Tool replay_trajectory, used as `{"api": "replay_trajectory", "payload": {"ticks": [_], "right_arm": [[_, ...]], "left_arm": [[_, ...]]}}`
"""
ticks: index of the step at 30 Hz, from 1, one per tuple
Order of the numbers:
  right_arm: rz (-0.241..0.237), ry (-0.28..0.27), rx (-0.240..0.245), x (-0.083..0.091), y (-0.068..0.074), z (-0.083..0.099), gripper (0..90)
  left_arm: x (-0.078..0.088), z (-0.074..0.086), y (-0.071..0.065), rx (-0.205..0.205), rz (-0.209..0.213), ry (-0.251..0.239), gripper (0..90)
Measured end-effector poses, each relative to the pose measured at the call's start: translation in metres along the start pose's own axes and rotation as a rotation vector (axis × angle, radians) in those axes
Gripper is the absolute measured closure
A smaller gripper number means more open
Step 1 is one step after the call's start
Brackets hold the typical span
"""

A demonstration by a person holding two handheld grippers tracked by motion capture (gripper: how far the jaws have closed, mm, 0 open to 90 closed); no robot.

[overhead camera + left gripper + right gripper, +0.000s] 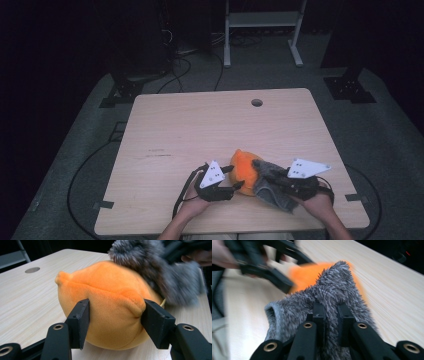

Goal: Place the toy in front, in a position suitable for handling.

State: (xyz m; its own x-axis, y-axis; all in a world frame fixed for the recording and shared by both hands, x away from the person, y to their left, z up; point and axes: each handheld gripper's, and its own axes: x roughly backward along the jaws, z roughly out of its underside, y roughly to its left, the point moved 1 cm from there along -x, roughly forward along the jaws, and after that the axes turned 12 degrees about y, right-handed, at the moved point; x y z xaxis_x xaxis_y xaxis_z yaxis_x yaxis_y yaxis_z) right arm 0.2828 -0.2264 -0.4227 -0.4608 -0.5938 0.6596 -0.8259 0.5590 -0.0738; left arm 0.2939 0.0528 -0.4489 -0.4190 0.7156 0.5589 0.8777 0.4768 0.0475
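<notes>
Where the light wood tabletop [200, 130] spreads under the high view, carries a round hole [257, 102] near the far edge and, toward the near edge and right of centre, an orange plush toy [242, 172] with a grey fuzzy cloth [270, 187] draped against its right side. Sits touching the tabletop, the toy, rounded and seamed, with a small nub at one end in the left gripper view [110, 302]. Overlaps the toy's upper right there as a shaggy grey mass [160, 272]. Comes in from the bottom left, the left tool [235, 186], clamped on the toy: 2 black pads pressed into the plush on either flank [113, 322], denting it. Comes in from the bottom right, the right tool [270, 175], pinched together on a raised fold of the cloth, seen close in the right gripper view [331, 315], with fur bunched between the 2 jaws. Beyond that fold, orange plush [307, 275] and the blurred left tool [269, 270].
</notes>
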Motion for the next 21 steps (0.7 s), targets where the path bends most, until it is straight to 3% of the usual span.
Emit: {"api": "replay_trajectory", "payload": {"ticks": [1,3,4,5,6,8,10,12,13,14,15,17,19,20,21], "right_arm": [[-0.015,0.011,-0.027,-0.001,-0.005,0.006,79.5],[-0.033,0.010,-0.027,-0.002,-0.006,0.007,79.5],[-0.033,0.010,-0.027,-0.002,-0.006,0.007,79.5],[-0.041,0.013,-0.006,-0.003,-0.003,0.005,79.6],[-0.041,0.013,-0.006,-0.003,-0.003,0.005,79.6],[-0.033,0.021,0.018,-0.005,0.000,0.003,79.5],[-0.001,0.038,0.051,-0.004,0.005,0.001,79.6],[-0.001,0.032,0.056,-0.003,0.009,-0.001,79.7],[-0.044,-0.011,0.082,-0.002,0.019,-0.010,79.6],[-0.044,-0.011,0.082,-0.002,0.019,-0.010,79.6],[-0.099,-0.028,0.113,-0.007,0.031,-0.018,79.6],[-0.086,-0.002,0.138,-0.012,0.032,-0.019,79.6],[-0.087,-0.007,0.121,-0.012,0.028,-0.018,79.5],[-0.057,-0.018,0.073,-0.008,0.017,-0.014,79.6],[-0.040,-0.015,0.056,-0.007,0.012,-0.012,79.6]], "left_arm": [[0.002,-0.001,0.002,0.027,0.025,-0.027,32.8],[0.004,-0.004,0.004,0.069,0.026,-0.068,23.5],[0.004,-0.004,0.004,0.069,0.026,-0.068,21.0],[0.004,-0.004,0.006,0.108,0.018,-0.070,20.4],[0.004,-0.004,0.006,0.108,0.018,-0.070,21.8],[0.001,-0.001,0.007,0.103,0.026,-0.048,30.6],[-0.001,-0.001,0.003,0.082,0.017,-0.037,33.9],[-0.001,-0.002,0.000,0.063,0.011,-0.032,34.4],[-0.001,-0.003,-0.004,0.029,0.001,-0.025,35.1],[-0.001,-0.003,-0.004,0.029,0.001,-0.025,35.6],[-0.001,-0.003,-0.009,-0.023,-0.023,-0.001,36.5],[-0.001,-0.002,-0.011,-0.047,-0.043,0.019,37.5],[0.000,-0.001,-0.010,-0.042,-0.040,0.020,37.7],[-0.001,0.000,-0.010,-0.036,-0.035,0.015,37.8],[0.000,0.000,-0.009,-0.034,-0.028,0.013,37.6]]}}
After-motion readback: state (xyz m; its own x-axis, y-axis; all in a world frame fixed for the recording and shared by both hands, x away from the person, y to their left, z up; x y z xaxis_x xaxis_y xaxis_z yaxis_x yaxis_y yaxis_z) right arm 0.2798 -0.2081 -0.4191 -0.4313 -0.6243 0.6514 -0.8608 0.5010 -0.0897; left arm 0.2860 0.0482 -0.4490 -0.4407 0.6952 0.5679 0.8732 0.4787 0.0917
